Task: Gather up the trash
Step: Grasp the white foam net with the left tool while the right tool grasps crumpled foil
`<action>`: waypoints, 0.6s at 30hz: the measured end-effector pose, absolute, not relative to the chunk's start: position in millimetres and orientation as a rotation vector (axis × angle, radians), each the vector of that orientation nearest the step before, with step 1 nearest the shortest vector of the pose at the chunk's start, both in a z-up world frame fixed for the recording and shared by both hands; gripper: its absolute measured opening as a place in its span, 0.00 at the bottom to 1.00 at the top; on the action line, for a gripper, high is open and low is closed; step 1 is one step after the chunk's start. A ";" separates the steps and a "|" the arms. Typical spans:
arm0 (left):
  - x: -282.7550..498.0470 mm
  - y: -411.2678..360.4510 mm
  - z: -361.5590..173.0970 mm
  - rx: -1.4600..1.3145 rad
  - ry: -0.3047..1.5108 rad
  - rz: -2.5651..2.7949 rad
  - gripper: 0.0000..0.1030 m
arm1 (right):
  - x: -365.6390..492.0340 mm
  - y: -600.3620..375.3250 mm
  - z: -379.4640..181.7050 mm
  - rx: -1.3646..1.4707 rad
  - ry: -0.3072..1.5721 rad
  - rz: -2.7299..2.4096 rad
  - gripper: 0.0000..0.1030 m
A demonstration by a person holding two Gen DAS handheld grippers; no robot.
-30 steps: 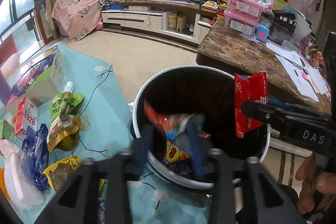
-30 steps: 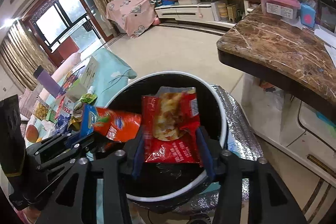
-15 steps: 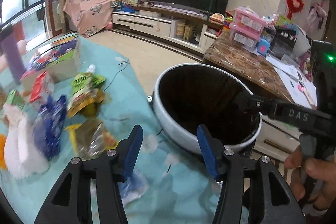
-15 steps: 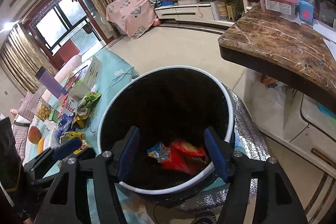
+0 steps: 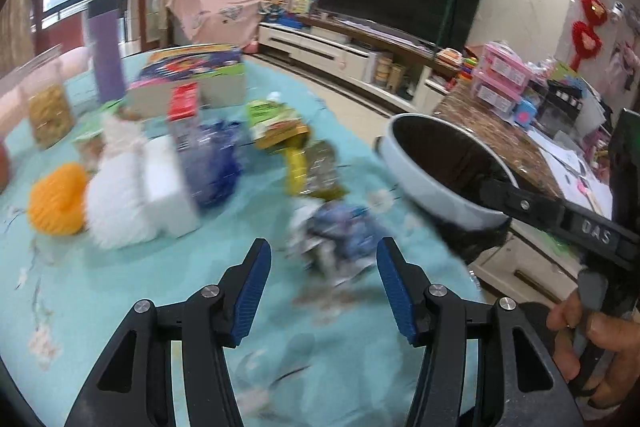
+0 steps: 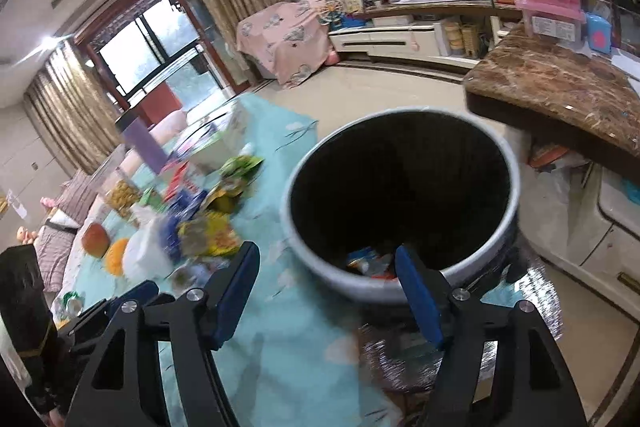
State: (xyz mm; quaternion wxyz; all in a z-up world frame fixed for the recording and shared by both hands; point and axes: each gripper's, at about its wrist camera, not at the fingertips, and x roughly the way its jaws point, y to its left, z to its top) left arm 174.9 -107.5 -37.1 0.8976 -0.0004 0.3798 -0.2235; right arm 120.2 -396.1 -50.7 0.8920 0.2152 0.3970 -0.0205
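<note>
The round white bin [image 6: 400, 199] with a black liner stands at the edge of the turquoise table [image 6: 288, 327]; wrappers lie at its bottom [image 6: 368, 261]. It also shows at the right of the left wrist view [image 5: 440, 163]. My left gripper [image 5: 322, 285] is open and empty above the table, with a crumpled blue-and-white wrapper [image 5: 340, 239] just ahead of it. My right gripper [image 6: 328, 287] is open and empty near the bin's front rim. Several wrappers lie on the table: a yellow one [image 5: 312, 167], a green pouch [image 5: 276, 123], a blue bag [image 5: 216, 163].
A white tissue pack [image 5: 132, 191], an orange fruit [image 5: 58, 199], a purple bottle [image 5: 105, 55], a box [image 5: 192, 75] and a jar [image 5: 48, 107] stand on the table's far side. A marble counter [image 6: 560, 95] lies right of the bin.
Both grippers opened and dropped their wrappers into the bin. The left gripper swung left from over the bin to above the table trash. The right gripper drew back from the bin a little.
</note>
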 end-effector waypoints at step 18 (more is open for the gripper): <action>165.3 -22.8 -34.1 -0.124 0.828 -0.239 0.54 | 125.1 -304.6 -76.7 0.386 0.905 0.109 0.70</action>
